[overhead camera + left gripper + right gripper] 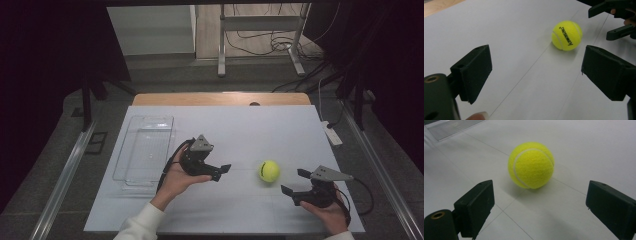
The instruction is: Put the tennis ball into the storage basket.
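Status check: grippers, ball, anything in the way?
Left gripper open, right gripper open, both empty. Tennis ball on table between them, untouched. Path clear; clear tray off left.

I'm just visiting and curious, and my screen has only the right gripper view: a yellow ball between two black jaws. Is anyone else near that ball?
Observer: Yes. In the high view the left gripper sits on the ball's other side, jaws apart and aimed at the tennis ball.
Operator: Is there writing on the ball?
Observer: The left gripper view shows black lettering on the side facing that gripper.
Operator: What's the clear thing in my top corner?
Observer: A clear plastic tray, lying to the left of the left gripper, with nothing in it.
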### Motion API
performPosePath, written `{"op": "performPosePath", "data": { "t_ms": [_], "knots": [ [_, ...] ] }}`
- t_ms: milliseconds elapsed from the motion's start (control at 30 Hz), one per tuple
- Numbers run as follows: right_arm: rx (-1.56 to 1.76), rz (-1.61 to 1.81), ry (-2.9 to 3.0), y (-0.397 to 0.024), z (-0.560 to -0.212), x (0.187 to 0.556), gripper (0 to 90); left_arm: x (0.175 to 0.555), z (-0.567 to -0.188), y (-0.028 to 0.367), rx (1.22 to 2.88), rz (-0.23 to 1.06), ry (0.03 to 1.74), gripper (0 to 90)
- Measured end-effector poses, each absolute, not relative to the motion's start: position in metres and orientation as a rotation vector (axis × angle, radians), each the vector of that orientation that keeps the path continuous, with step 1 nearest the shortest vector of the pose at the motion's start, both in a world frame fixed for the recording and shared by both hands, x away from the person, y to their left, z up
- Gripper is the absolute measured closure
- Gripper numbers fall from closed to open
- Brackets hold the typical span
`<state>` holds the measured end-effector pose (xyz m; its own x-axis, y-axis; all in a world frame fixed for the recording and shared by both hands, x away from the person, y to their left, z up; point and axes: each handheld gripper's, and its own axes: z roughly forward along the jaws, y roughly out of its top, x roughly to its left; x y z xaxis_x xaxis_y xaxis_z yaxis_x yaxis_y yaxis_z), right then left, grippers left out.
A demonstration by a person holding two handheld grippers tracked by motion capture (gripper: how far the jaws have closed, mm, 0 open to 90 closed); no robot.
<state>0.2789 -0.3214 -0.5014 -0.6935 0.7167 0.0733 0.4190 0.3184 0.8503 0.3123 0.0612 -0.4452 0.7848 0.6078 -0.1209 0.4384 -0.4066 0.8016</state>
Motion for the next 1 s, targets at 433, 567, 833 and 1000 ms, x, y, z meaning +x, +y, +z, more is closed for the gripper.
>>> {"op": "performPosePath", "data": {
  "t_ms": [433, 567, 833, 1000],
  "knots": [
    [1.025, 1.321, 2.274, -0.322, -0.502, 0.279, 8.5, 0.319, -0.442, 0.047, 2.089, 0.231, 0.753, 10.4],
    [1.020, 1.323, 2.274, -0.322, -0.502, 0.279, 8.5, 0.321, -0.440, 0.043, 2.094, 0.228, 0.745, 10.4],
    [1.021, 1.318, 2.276, -0.322, -0.502, 0.279, 8.6, 0.324, -0.439, 0.033, 2.107, 0.222, 0.731, 10.4],
    [1.022, 1.321, 2.276, -0.322, -0.502, 0.279, 8.6, 0.325, -0.439, 0.028, 2.119, 0.218, 0.722, 10.4]
  ]
}}
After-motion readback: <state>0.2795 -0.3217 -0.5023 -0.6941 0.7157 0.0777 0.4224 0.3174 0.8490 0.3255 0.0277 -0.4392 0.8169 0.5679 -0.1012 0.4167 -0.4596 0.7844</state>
